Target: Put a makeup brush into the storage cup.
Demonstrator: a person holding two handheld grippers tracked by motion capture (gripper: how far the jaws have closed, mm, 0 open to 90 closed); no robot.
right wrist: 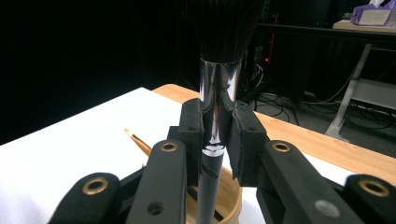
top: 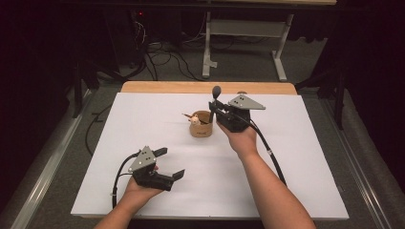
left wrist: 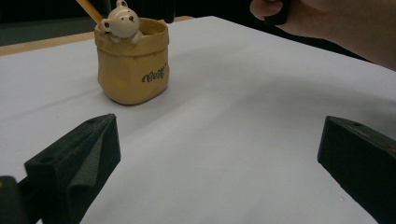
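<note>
Two grippers in play; my right gripper [top: 211, 110] is clamped on a black-handled makeup brush with a chrome ferrule and dark bristles [right wrist: 215, 100], held upright, long axis vertical, bristles on top; the handle's lower end hangs just over the tan sack-shaped ceramic pot with a little white bear on its rim [top: 200, 124], which sits toward the far edge of the white worktop [top: 296, 157], mid-width; a thin wooden stick [right wrist: 138, 142] already leans inside, the one thing to dodge; my left gripper [top: 168, 163] rests wide open and empty near the front-left corner, well apart; right hand is plainly nearer.
</note>
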